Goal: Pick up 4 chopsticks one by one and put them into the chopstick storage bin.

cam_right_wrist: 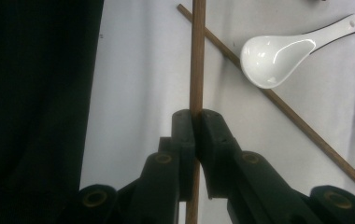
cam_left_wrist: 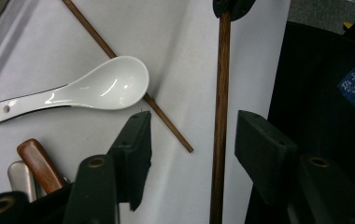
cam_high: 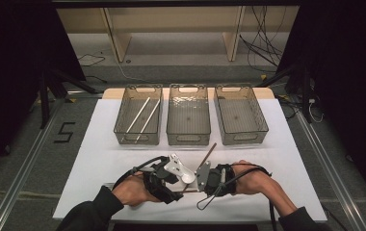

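**Handing the chopstick across**

The right gripper is clamped on a brown chopstick, which runs straight out past its tips. The left gripper has its jaws apart, the same chopstick passing between them nearer the right-hand jaw, neither pad pressing yet. A clean transfer likely calls for centring the stick between the pads, closing fully, then letting the right gripper release. Beyond the left jaw lie a spoon and a second chopstick on the surface.
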